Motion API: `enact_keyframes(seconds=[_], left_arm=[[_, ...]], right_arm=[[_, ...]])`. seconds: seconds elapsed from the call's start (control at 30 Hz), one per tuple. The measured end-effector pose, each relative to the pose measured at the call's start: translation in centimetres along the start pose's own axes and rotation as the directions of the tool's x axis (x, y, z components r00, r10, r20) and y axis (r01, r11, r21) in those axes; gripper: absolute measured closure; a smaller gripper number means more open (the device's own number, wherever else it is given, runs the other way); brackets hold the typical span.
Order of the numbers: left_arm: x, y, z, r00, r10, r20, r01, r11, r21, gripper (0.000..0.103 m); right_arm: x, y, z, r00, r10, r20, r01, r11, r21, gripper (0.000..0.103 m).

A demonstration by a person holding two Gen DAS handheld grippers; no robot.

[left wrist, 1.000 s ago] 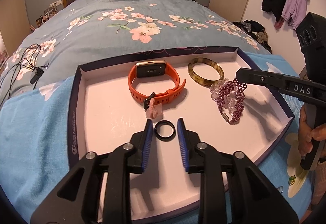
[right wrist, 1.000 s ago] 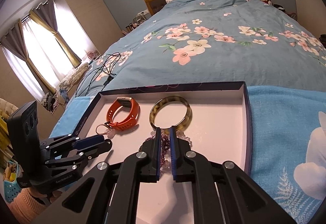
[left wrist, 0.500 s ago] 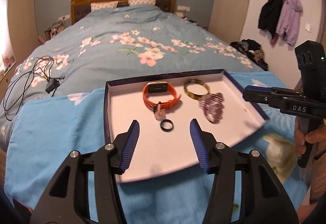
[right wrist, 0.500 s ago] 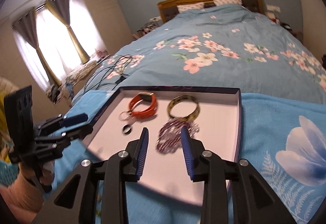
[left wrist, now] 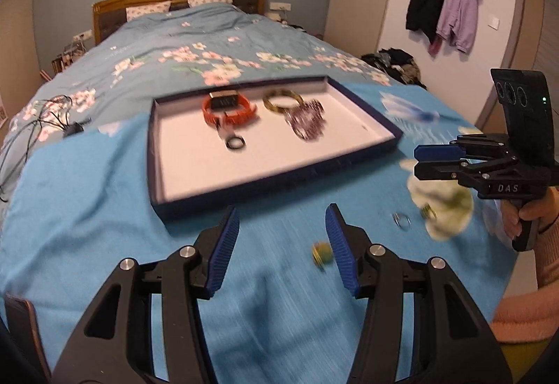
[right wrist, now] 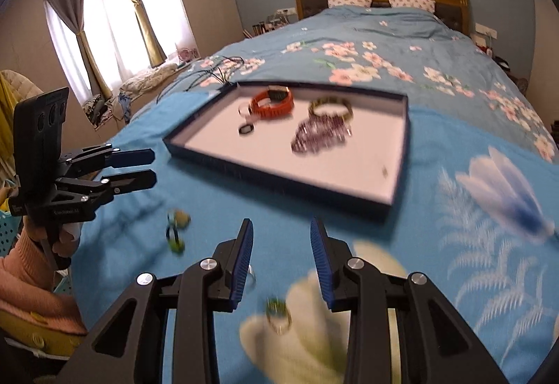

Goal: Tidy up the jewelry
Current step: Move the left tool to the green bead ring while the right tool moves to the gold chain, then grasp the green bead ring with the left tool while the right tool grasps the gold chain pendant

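Four pieces already lie in the tray (left wrist: 276, 179): an orange watch (left wrist: 229, 109), a mottled bangle (left wrist: 282, 100), a purple bead bracelet (left wrist: 307, 120) just beside the bangle, and a black ring (left wrist: 234, 143) in front of the watch. The tray sits on a blue blanket (left wrist: 104, 195) at the foot of the bed. Loose rings remain on the blanket outside it: a green-yellow one (left wrist: 321, 253) just inside the left tool's right finger, a silver one (left wrist: 401, 220) farther right, and another small ring (right wrist: 278, 314) on the white flower print below the right tool; motion blur hides their detail. The left tool (left wrist: 282, 246) hovers over the blanket, jaws wide apart and empty. The right tool (right wrist: 281, 260) is likewise spread wide, holding nothing. The step in hand appears to be picking up the next loose ring. To do it well, each tool should probably descend straight over its nearest ring, straddle the band across its width, and close gently, since a small hoop on soft fabric may sink, tip or slide away from the pads.
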State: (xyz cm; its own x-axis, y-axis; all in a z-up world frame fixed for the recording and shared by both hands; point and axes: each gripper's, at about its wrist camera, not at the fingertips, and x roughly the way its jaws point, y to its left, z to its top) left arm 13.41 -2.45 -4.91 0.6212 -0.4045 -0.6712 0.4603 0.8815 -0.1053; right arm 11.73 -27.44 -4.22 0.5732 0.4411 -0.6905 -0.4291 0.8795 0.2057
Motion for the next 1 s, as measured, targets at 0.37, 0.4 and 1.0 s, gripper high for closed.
enact_keyframes(seconds=[0.37,0.4,1.0], left_arm=[[0.3,-3.7,-3.5,0.991,-0.106,-0.084,0.109,0.993,0.033,0.055],[0.8,-3.9,-3.4,0.990,-0.109,-0.094,0.112,0.993,0.032,0.055],[4.1,-4.4,-2.3,0.984,-0.085,-0.155,0.081,0.996,-0.027,0.075]], right_arm=[[-0.2,0.1,-4.0,0.998,-0.028,-0.048,0.030,0.999,0.033,0.067],[-0.1,0.3,-4.1,0.998,-0.031,-0.052,0.032,0.999,0.029,0.067],[0.7,2.0,-4.6,0.996,-0.071,-0.054,0.070,0.997,-0.023,0.067]])
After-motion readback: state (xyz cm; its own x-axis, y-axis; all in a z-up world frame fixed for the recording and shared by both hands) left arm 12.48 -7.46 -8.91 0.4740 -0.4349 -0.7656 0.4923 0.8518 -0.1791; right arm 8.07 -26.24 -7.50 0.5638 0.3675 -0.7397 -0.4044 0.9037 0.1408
